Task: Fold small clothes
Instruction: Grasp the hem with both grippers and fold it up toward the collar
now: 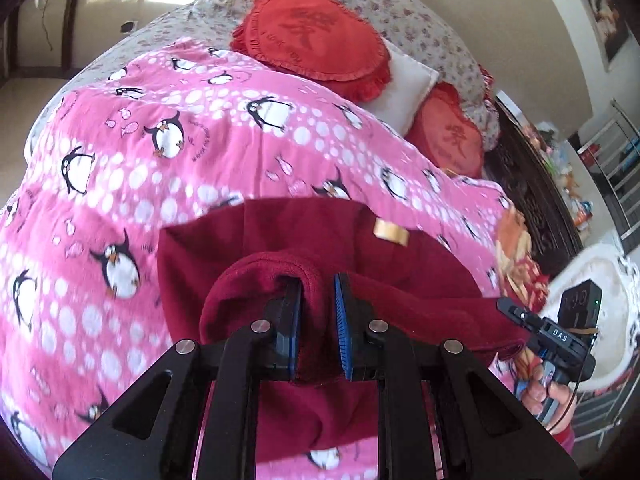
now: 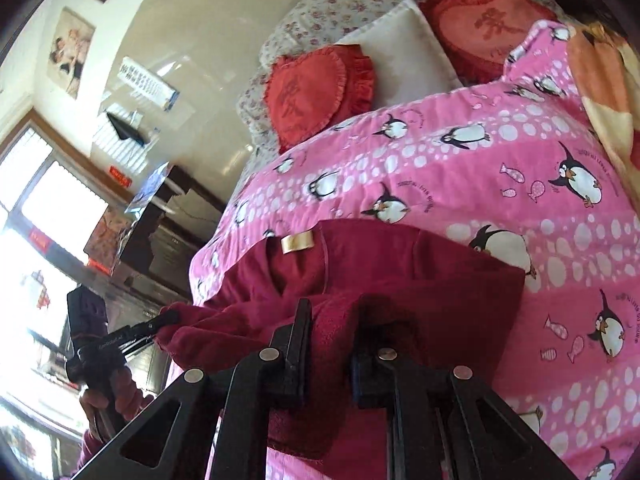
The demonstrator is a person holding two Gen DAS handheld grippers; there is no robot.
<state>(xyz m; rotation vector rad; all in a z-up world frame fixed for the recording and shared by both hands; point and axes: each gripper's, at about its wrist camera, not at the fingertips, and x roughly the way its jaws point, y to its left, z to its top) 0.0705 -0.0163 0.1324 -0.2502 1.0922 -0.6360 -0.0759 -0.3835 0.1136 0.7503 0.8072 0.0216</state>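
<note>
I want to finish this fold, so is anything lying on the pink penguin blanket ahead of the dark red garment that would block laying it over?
Nothing visible does. Both tools grip the dark red garment, and the penguin blanket beyond it looks bare up to the red cushion.

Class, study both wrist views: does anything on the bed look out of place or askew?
Nothing stands out. The maroon garment lies on the penguin quilt, its near edge pinched by both hand-held grippers.

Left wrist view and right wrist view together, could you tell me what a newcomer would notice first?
The dark red garment draws the eye, bunched in the foreground on the pink penguin-print blanket, with the left tool and right tool each pinching a fold. Behind it, red heart-shaped cushions lean against a white pillow.
</note>
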